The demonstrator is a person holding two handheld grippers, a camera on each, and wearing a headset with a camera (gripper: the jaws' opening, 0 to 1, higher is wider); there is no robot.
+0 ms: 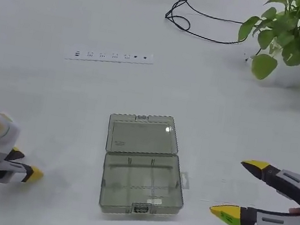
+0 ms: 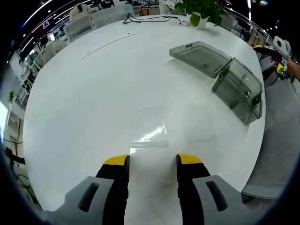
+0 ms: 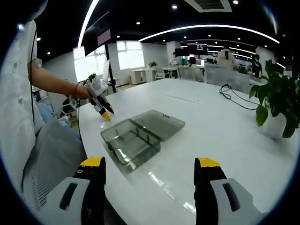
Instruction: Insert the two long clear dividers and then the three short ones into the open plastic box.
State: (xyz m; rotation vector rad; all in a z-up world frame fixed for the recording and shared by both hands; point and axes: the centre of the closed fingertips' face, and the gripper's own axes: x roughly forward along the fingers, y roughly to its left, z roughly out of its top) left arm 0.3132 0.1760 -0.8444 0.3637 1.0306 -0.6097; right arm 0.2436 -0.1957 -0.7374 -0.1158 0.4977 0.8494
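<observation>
The smoky transparent rectangular plastic box (image 1: 143,185) sits open at the middle of the white worktop (image 1: 56,92), its hinged lid (image 1: 143,135) laid flat on the far side. The left gripper (image 1: 33,173) is held low to the box's left, well apart from it. Its fingers (image 2: 117,161) stand apart with nothing between them, and a clear flat plastic divider strip (image 2: 149,137) lies on the worktop just ahead of the tips. The right gripper (image 1: 233,187) is held to the box's right, its fingers (image 3: 206,164) wide apart and empty. Further clear glints (image 3: 171,185) on the surface before it are probably more dividers, though the material is too transparent to tell long from short. Judgement: the step in hand is picking up a long divider. Recommended: close on the strip's thin edge near mid-length, lift it upright, line both ends with opposing wall slots, and press down evenly. Risk: a strip lying flat may slide instead of lifting, so steady it with the other gripper.
</observation>
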